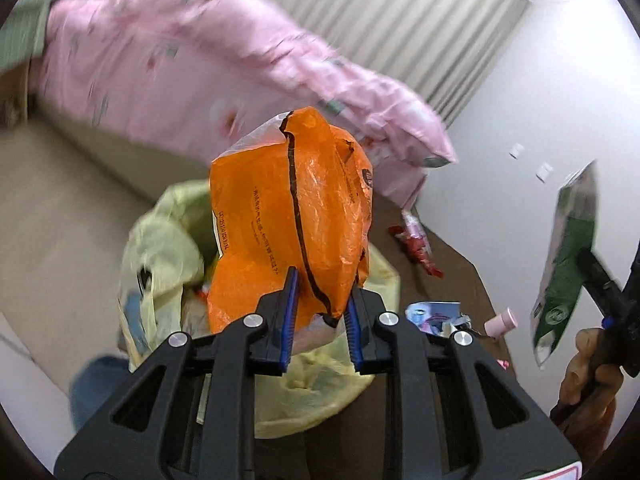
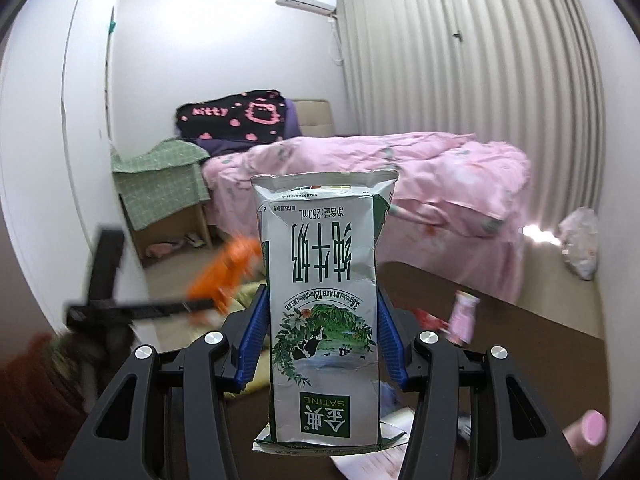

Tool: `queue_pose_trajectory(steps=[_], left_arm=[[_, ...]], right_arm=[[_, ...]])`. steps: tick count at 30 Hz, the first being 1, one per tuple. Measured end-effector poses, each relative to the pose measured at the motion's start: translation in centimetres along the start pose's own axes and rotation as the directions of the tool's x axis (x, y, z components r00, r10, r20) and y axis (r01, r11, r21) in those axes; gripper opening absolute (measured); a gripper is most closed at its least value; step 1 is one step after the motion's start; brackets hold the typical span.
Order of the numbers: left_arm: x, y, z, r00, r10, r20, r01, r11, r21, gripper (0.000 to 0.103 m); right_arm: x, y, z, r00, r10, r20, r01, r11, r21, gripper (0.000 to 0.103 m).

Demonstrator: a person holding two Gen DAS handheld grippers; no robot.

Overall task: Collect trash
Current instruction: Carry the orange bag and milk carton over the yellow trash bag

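Observation:
My left gripper (image 1: 322, 292) is shut on a crumpled orange plastic bag (image 1: 288, 208), its blue pads pinching the bag's lower end. The bag hangs over the open mouth of a pale yellow trash bag (image 1: 168, 240). In the right wrist view my right gripper (image 2: 322, 292) is shut on a flattened green-and-white milk carton (image 2: 324, 264), held upside down. That carton (image 1: 568, 248) also shows at the right edge of the left wrist view. The left gripper (image 2: 208, 304) and its orange bag (image 2: 228, 268) appear blurred at the left of the right wrist view.
A brown table (image 2: 520, 340) carries a red wrapper (image 1: 416, 244), a blue wrapper (image 1: 432, 312) and two pink bottles (image 2: 464, 316) (image 2: 592, 428). Behind stands a bed with a pink cover (image 2: 400, 168). A white bag (image 2: 580, 240) lies by the curtain.

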State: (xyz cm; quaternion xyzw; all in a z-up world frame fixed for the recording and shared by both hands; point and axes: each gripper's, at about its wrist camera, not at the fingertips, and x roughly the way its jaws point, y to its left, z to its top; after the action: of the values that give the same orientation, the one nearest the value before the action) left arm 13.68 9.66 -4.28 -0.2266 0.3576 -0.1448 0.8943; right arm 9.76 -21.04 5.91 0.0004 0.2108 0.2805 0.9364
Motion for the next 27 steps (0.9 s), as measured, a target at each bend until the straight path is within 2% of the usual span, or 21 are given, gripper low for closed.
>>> queue_pose_trajectory(steps=[2, 4, 7, 10, 14, 16, 19, 23, 27], left_arm=[[1.7, 0.9, -0.5, 0.998, 0.022, -0.051, -0.023, 0.999, -0.027, 0.02], [2.8, 1.6, -1.2, 0.991, 0.097, -0.09, -0.099, 0.995, -0.022, 0.02], [2.8, 2.4, -2.0, 0.977, 0.192, -0.093, -0.193, 0.981, 0.007, 0.02], [2.4, 2.6, -2.4, 0.97, 0.231, -0.079, -0.23, 0.973, 0.027, 0.02], [1.4, 3.2, -2.4, 0.982, 0.186, -0.037, -0.186, 0.982, -0.002, 0.02], [0.9, 3.1, -2.2, 0.988, 0.156, -0.019, -0.157, 0.988, -0.007, 0.02], [1.0, 2.7, -2.3, 0.989, 0.144, -0.035, -0.144, 0.99, 0.005, 0.02], [2.6, 3.0, -2.5, 0.986, 0.151, -0.076, -0.152, 0.988, -0.005, 0.02], [3.0, 3.2, -1.8, 0.987, 0.155, -0.043, -0.156, 0.987, -0.03, 0.02]], right_arm=[[2.5, 0.4, 1.1, 0.999, 0.04, -0.005, -0.04, 0.999, 0.012, 0.048], [5.4, 1.4, 1.8, 0.997, 0.078, -0.013, -0.078, 0.997, 0.014, 0.048], [9.8, 3.3, 1.7, 0.993, 0.111, -0.042, -0.111, 0.994, -0.001, 0.048], [14.1, 4.7, 0.6, 0.984, 0.139, -0.108, -0.139, 0.99, 0.002, 0.048], [19.0, 5.0, -0.9, 0.961, 0.162, -0.225, -0.159, 0.987, 0.031, 0.048], [20.8, 4.5, -1.7, 0.94, 0.18, -0.29, -0.169, 0.984, 0.064, 0.048], [22.3, 3.8, -3.2, 0.913, 0.189, -0.362, -0.168, 0.982, 0.089, 0.048], [22.7, 3.5, -4.2, 0.895, 0.208, -0.394, -0.182, 0.978, 0.102, 0.047], [23.7, 4.2, -4.4, 0.889, 0.191, -0.415, -0.173, 0.982, 0.081, 0.047]])
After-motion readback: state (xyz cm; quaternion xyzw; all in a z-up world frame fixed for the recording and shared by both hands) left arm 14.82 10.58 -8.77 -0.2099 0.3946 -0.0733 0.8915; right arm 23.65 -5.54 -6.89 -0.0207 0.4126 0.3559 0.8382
